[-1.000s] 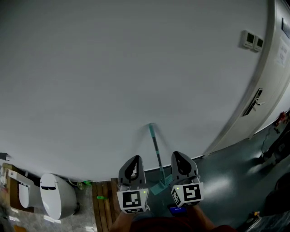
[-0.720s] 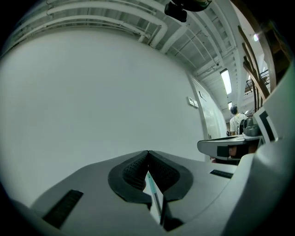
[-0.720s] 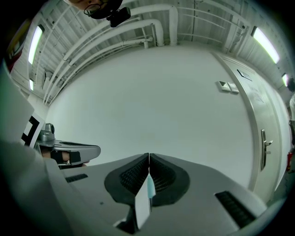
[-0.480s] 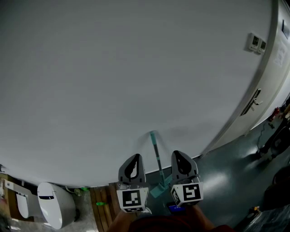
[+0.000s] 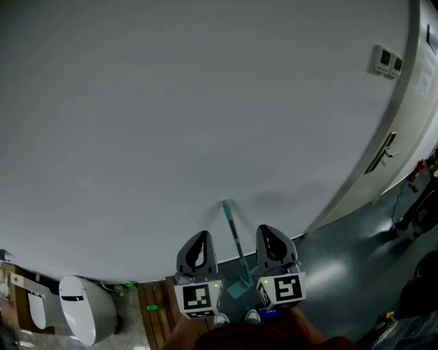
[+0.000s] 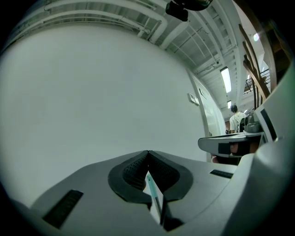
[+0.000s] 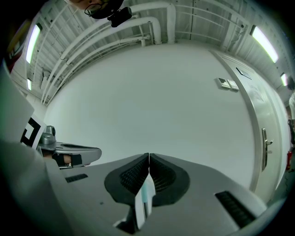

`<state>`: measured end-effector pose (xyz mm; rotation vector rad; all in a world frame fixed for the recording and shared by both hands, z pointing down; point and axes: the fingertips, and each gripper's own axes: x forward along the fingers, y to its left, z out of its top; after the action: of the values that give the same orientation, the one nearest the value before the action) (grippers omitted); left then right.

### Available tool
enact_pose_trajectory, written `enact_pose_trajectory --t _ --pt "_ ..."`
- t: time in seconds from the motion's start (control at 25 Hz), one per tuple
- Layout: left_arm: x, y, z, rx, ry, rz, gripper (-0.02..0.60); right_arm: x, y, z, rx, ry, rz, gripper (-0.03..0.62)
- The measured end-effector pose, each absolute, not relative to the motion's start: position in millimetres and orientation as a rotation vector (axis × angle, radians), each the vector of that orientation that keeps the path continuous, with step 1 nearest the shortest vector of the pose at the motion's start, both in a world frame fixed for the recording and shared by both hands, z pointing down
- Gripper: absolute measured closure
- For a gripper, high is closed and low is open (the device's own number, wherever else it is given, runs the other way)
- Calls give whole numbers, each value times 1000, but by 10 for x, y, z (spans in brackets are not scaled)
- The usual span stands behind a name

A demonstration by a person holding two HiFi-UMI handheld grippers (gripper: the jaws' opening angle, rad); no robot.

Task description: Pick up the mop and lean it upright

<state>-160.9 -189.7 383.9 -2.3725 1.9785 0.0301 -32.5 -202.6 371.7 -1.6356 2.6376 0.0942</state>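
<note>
Both claws are closed and empty. The left claw (image 5: 199, 243) and right claw (image 5: 273, 238) point level at the wall (image 5: 171, 123). The pad tips touch in each claw's own view (left (image 6: 148, 152), right (image 7: 149, 156)). The mop (image 5: 236, 236) stands between them and neither touches it — teal handle leaning on the wall, head on the floor (image 5: 335, 273) just ahead of our shoes (image 5: 252, 316).

Room to move:
- The wall closes off the front.
- Right of the mop we see dark floor running open up to the door (image 5: 404, 137).
- The left is tighter — a wooden slat board (image 5: 156, 307) sits just beside the left claw, with a white toilet-like unit (image 5: 85, 304) beyond it near the wall.

What each view adds:
- Only the head view shows the whole mop and the floor.
- The left gripper view adds ceiling beams (image 6: 115, 11), a person (image 6: 236, 119) far off at right, and the right claw (image 6: 207, 144) alongside.
- The right gripper view gives the door handle (image 7: 265, 148), the wall switches (image 7: 228, 84) and the left claw (image 7: 87, 154) alongside.

Hard to read:
- In both gripper views a teal sliver (image 6: 153, 196) (image 7: 146, 193) shows in the slot under the closed tips. We cannot tell what it is.
- The head view is dim at its lower corners, and the toilet-like unit's surroundings are cut by the frame edge.
- A small blue thing (image 5: 269, 314) under the right claw is too small to identify.
</note>
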Motion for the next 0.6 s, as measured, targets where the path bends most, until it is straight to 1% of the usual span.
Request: enact_pose_trajectory --t 0.6 --pt "-1333 -2177 4128 -2413 1992 -64 566 -121 -2073 3704 -1630 2642 111 576"
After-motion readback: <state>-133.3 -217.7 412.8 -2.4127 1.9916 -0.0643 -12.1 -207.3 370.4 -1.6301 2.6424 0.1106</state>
